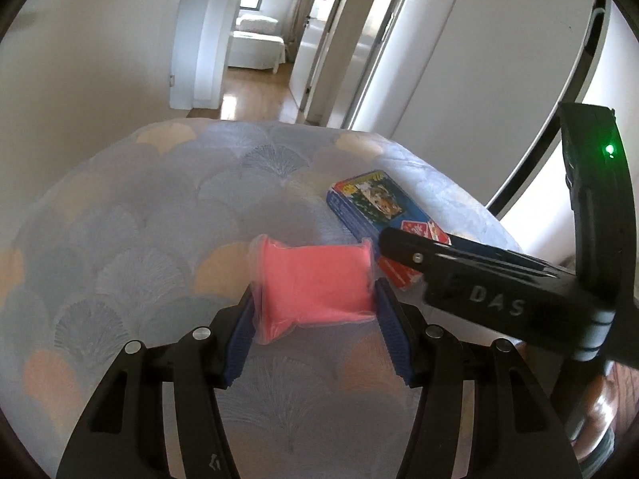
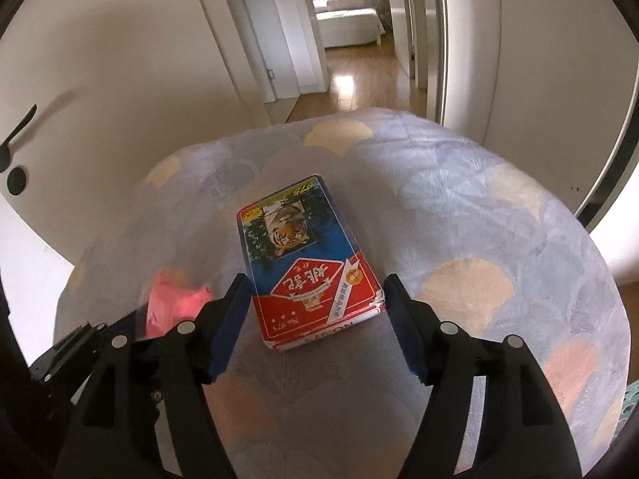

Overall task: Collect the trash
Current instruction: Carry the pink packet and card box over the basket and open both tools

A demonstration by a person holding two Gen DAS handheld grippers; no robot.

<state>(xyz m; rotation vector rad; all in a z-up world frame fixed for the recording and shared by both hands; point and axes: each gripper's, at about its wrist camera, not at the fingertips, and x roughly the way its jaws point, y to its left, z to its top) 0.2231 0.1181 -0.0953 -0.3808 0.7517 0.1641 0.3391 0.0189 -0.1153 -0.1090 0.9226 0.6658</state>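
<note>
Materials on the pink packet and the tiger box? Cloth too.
Pink packet: looks like thin clear plastic film over something pink; glossy, crinkled ends. Tiger box: printed cardboard, slight sheen, one corner frayed white. Cloth: woven fabric, matte, fan pattern, soft folds.

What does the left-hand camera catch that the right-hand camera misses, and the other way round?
Only the left wrist view shows the pink packet whole, pinched between the left gripper and its blue pads.

Only the right wrist view shows the card box complete, with its tiger picture, lying between the open jaws of the right gripper, plus a dark door handle at the left.

Both show the fan-patterned cloth, the box, the packet and the hallway beyond.
</note>
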